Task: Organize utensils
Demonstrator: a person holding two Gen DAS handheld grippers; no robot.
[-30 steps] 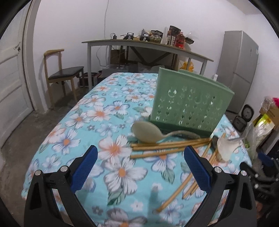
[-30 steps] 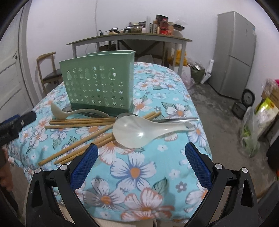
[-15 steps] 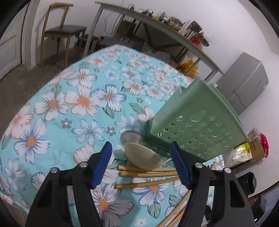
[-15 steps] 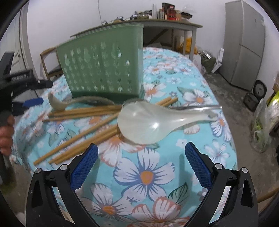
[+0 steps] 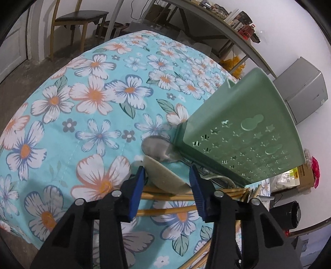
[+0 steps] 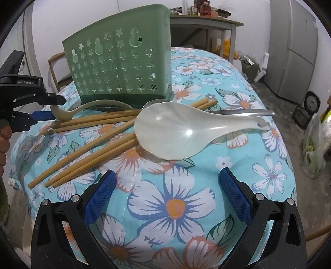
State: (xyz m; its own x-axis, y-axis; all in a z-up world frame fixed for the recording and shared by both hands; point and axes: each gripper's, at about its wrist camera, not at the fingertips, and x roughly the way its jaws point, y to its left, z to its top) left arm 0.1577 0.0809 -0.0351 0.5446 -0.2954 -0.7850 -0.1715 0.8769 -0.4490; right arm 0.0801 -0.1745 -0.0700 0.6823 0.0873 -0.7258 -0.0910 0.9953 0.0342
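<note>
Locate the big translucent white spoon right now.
Right wrist view, centre: white spoon lies on the chopsticks, ahead of the open right gripper, before the green holder.

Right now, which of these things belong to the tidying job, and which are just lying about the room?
Part of the job:
- green utensil holder
- beige spoon, between the left gripper as its jaws close
- large white spoon
- metal spoon
- wooden chopsticks

Just lying about:
- chair
- grey fridge
- cluttered side table
- plastic bag
</note>
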